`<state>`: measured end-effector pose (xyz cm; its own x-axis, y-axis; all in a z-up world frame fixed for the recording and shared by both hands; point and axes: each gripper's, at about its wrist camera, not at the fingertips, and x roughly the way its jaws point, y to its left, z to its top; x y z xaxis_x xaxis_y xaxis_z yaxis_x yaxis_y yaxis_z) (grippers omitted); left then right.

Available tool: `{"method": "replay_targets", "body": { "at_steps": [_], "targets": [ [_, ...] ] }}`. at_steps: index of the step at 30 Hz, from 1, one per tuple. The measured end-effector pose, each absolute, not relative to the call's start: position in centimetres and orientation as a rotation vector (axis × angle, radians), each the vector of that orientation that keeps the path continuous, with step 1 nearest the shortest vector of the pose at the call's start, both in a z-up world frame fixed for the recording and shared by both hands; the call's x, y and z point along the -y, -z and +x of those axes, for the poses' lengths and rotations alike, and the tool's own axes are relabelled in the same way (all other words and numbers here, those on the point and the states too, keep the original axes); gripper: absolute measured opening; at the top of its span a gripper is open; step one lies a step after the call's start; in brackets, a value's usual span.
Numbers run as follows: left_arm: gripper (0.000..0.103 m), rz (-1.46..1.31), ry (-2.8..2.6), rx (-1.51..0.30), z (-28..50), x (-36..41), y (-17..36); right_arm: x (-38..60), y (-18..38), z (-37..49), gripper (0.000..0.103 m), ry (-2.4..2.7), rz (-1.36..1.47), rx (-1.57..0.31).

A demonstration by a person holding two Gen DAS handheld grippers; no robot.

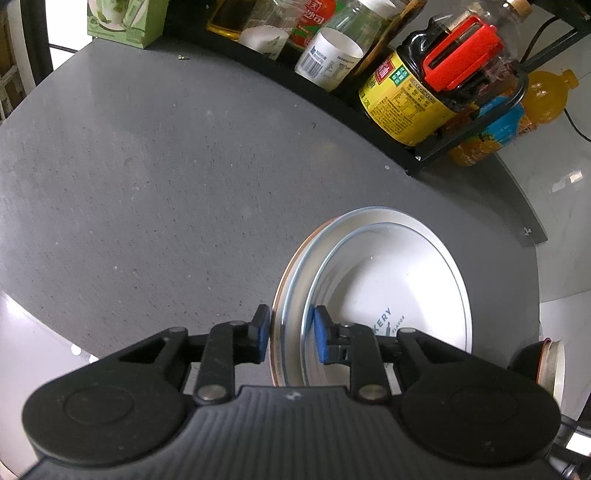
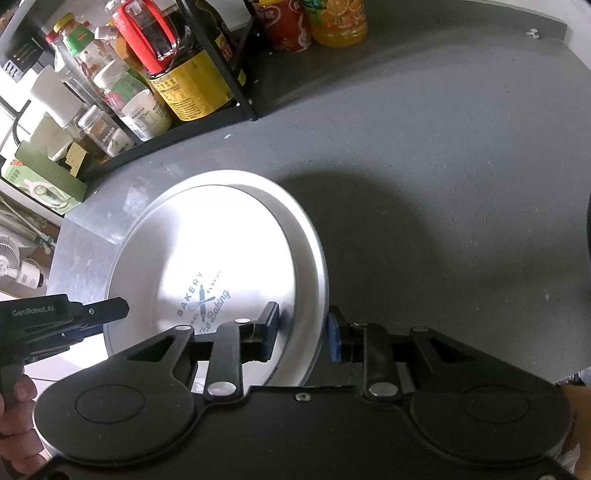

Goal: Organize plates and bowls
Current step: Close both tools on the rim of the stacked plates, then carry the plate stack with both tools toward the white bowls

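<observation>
left gripper: seen in the left wrist view with its blue pads set on either side of the plate's near-left rim; the left pad is pressed to the outer edge and the right pad lies against the inner slope, so the jaws are narrowed onto the rim.
right gripper: its jaws are parted only a little, with the plate's right rim between them; the left finger lies over the plate's inner face and the right blue pad is just outside the edge; whether the rim is truly pinched cannot be told.
plate: a white plate with a thin blue rim line and "bakery" lettering, held between both tools above the grey countertop; it is tilted, and its shadow is cast on the counter to the right.
plate underside: an orange-brown edge is seen along the left rim in the left wrist view.
rack: a black shelf at the back of the counter, well apart from the plate, filled with bottles and jars.
soy sauce bottle: yellow-labelled, with a red handle, kept at the rack's end.
orange drink bottle: stood on the counter beside the rack.
person's hand: seen at the lower left of the right wrist view, wrapped around the left tool's handle.
</observation>
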<state>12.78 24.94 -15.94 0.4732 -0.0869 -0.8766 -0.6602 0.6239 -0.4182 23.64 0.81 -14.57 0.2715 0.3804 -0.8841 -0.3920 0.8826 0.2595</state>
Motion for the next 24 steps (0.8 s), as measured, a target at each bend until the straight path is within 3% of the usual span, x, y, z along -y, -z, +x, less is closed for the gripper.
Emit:
{"method": "replay_targets", "body": {
  "at_steps": [11, 13, 15, 18, 24],
  "targets": [
    [0.027, -0.830, -0.464, -1.100, 14.1, -24.3, 15.9, -0.7, 14.5, 24.3, 0.029, -0.536, 0.004, -1.238],
    [0.034, -0.834, -0.486, -1.114, 14.3, -24.2, 15.6, -0.2, 14.2, 24.3, 0.039, -0.550, 0.003, -1.242],
    [0.048, -0.834, -0.514, -1.108, 14.4, -23.9, 14.9, 0.6, 13.5, 24.2, 0.050, -0.572, 0.005, -1.228],
    [0.063, -0.804, -0.547, -1.078, 14.5, -23.1, 13.5, 1.9, 12.7, 24.3, 0.052, -0.603, 0.008, -1.216],
    [0.066, -0.771, -0.543, -1.067, 15.8, -20.6, 11.7, 4.6, 11.1, 24.8, 0.060, -0.636, 0.037, -1.198]
  ]
}}
